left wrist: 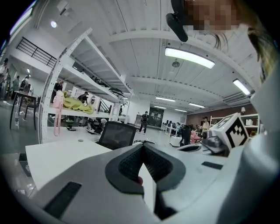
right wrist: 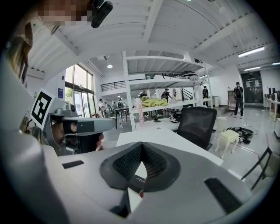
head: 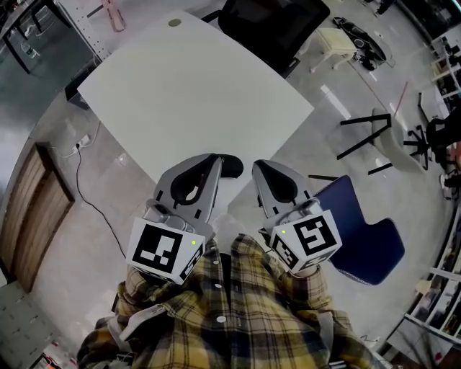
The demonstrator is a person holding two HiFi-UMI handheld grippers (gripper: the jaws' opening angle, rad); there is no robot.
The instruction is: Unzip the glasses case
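Both tools sit close to the person's chest, side by side, pointing almost level at the near corner of the table (head: 194, 94). That reads as a ready posture, not work in hand. The left tongs (head: 215, 160) are closed, pads meeting at the tip with nothing between them. The right tongs (head: 258, 169) are pressed together the same way and just as empty.

The case shows in no view. The table top is bare white apart from a round cap (head: 175, 22) near its far edge. So I judge the unzipping not begun: the case has to be found and brought within reach first, and the tongs will have to part before they can pinch a zip pull.

A black chair (head: 274, 21) stands at the table's far side, with a stool (head: 335, 43) beyond it. A blue chair (head: 364, 241) is just beside the person's right, and a cable (head: 90, 191) trails over the floor on the left. A tall rack (right wrist: 168, 81) rises past the table. Nothing lies between the tongs and the table, though the blue chair could crowd a step to the right
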